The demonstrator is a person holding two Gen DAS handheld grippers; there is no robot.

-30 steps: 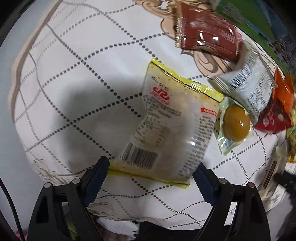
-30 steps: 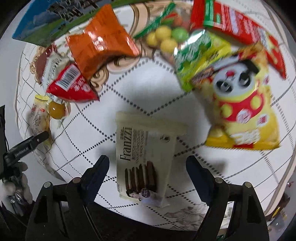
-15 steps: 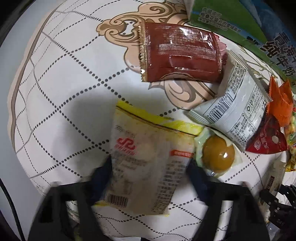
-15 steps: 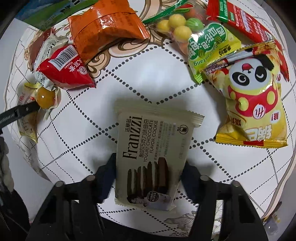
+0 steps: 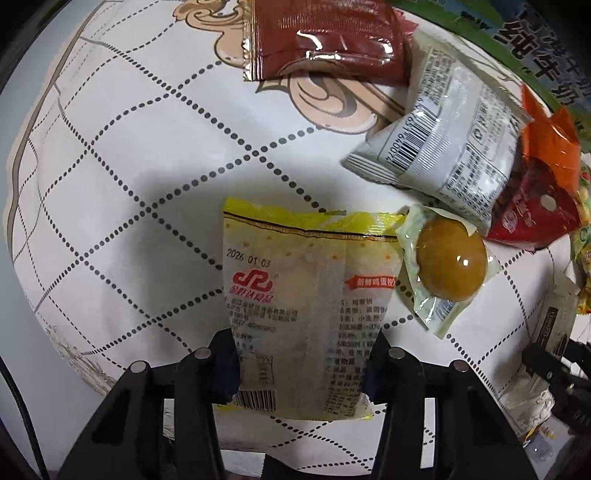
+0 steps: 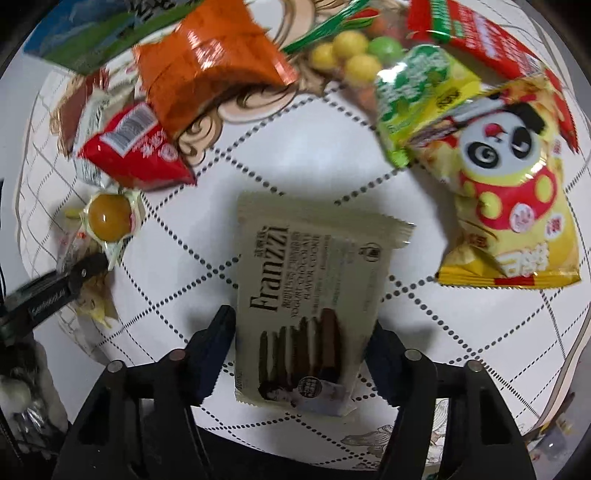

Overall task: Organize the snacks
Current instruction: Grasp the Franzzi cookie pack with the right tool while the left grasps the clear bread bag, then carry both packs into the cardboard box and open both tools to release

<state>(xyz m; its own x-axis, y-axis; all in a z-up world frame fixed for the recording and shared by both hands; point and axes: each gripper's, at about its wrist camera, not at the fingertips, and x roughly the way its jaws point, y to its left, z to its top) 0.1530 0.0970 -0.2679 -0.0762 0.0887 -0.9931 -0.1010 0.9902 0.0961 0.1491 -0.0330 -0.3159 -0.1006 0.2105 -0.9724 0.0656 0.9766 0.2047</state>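
My left gripper (image 5: 301,363) is shut on a pale yellow-edged snack packet (image 5: 306,295), its fingers pressing both sides of the packet's near end over the round table (image 5: 129,166). My right gripper (image 6: 301,341) is shut on a cream Franzzi cookie packet (image 6: 314,295), held by its near end above the table (image 6: 280,155). A vacuum-packed egg (image 5: 448,267) lies just right of the yellow packet; it also shows in the right wrist view (image 6: 109,216). The left gripper shows at the left edge of the right wrist view (image 6: 66,280).
Further back lie a dark red packet (image 5: 328,33), a white packet (image 5: 447,147), an orange packet (image 6: 207,70), a small red packet (image 6: 136,147), a green packet (image 6: 417,92), a panda chips bag (image 6: 509,206), candy balls (image 6: 351,51) and a milk carton (image 6: 103,33).
Both grippers closed from wide open onto their packets. The yellow packet turned to point straight ahead. The cookie packet tilted slightly right.
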